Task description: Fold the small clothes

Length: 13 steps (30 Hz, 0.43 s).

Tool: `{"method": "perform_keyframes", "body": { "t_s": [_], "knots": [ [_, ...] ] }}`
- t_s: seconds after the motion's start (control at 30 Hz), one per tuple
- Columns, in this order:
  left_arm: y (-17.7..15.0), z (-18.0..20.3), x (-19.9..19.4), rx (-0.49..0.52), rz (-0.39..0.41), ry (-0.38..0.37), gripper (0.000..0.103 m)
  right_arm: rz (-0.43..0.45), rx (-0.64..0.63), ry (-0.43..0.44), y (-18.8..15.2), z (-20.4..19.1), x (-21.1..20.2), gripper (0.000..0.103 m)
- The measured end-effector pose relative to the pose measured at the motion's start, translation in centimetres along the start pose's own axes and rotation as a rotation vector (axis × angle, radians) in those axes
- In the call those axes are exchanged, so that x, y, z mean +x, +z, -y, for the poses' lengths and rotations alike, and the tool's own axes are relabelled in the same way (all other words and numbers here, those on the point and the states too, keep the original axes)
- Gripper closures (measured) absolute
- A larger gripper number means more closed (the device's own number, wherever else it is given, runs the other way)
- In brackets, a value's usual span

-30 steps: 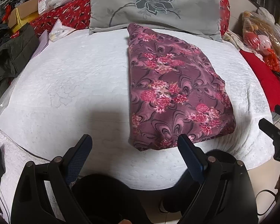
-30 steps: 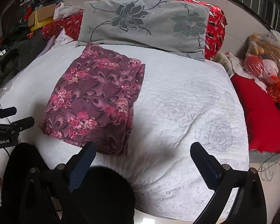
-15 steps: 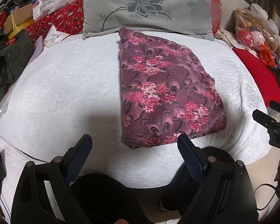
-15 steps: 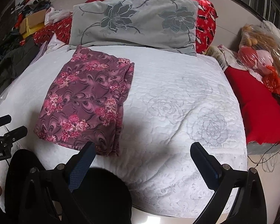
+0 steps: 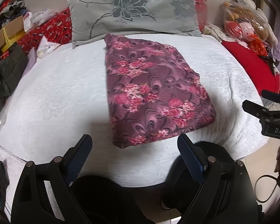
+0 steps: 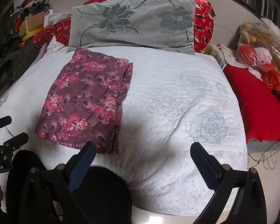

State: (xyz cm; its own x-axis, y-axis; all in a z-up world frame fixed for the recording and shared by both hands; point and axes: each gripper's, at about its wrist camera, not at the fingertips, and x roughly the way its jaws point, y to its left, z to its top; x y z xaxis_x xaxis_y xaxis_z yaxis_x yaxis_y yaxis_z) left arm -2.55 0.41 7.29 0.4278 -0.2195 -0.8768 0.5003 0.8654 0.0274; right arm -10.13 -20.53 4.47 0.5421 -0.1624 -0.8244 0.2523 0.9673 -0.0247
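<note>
Item: floral maroon garment (image 5: 151,95), folded into a flat rectangle with stacked edges along its right side, lying on the white quilted bedspread (image 6: 177,100); far end touches the grey flower-embroidered pillow (image 5: 134,16) at 12 o'clock.

Change: over the last second both cameras drew back slightly; garment unmoved and unheld. Judged: this fold is finished or near it.

Tongs: left gripper (image 5: 135,149) spread wide and empty, near edge of garment just ahead; right gripper (image 6: 142,155) likewise wide and empty, garment at 11 o'clock.

Surroundings: red cushion (image 6: 255,100) at 3 o'clock; bagged plush toys (image 6: 261,52) at 2; dark clothing pile (image 5: 3,71) at 9.
</note>
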Motion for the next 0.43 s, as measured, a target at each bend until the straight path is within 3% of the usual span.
{"method": "perform_keyframes", "body": {
  "t_s": [0.43],
  "knots": [
    [0.3, 2.4, -0.3, 0.022, -0.01, -0.034, 0.009, -0.007, 0.02, 0.004, -0.1, 0.7, -0.1, 0.001]
  ]
}}
